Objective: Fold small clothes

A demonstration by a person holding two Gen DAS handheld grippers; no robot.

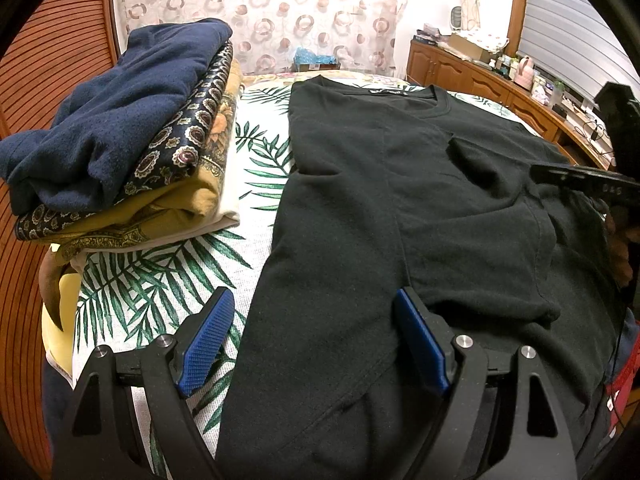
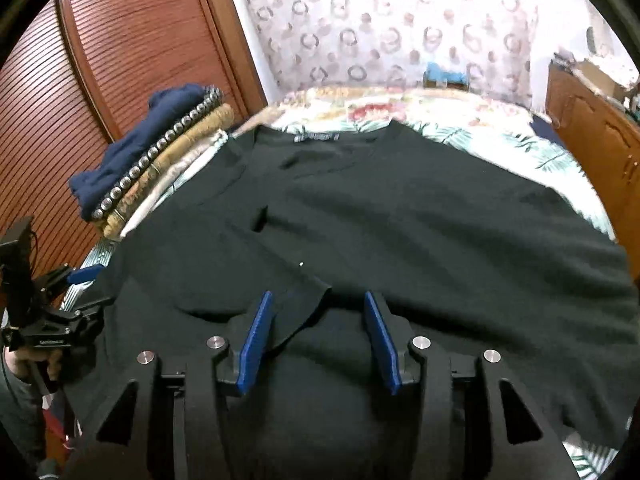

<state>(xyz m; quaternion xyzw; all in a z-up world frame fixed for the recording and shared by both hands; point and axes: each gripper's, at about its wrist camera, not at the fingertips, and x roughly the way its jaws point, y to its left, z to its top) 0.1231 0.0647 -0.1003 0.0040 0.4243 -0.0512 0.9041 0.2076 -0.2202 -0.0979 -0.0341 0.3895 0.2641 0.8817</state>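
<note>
- While the black T-shirt point(image 1: 400, 200) lies flat on the leaf-print bed cover point(image 1: 256, 168), collar away from us, one sleeve point(image 2: 296, 304) is already folded in over the body.
- We have the right gripper point(image 2: 318, 340) low over that sleeve hem — its fingers partly apart, the hem corner lying between them, neither pad pressing on it.
- Our left gripper point(image 1: 316, 344) hovers at the shirt's near left edge, fingers spread wide and holding nothing.
- Off to the left sits a stack of folded clothes point(image 1: 120, 140), apart from the shirt.
- Risk, as we judge it: pulling the right fingers away carelessly could snag the loose hem and undo the fold — or a left grasp could catch the bed cover along with the shirt.
</note>
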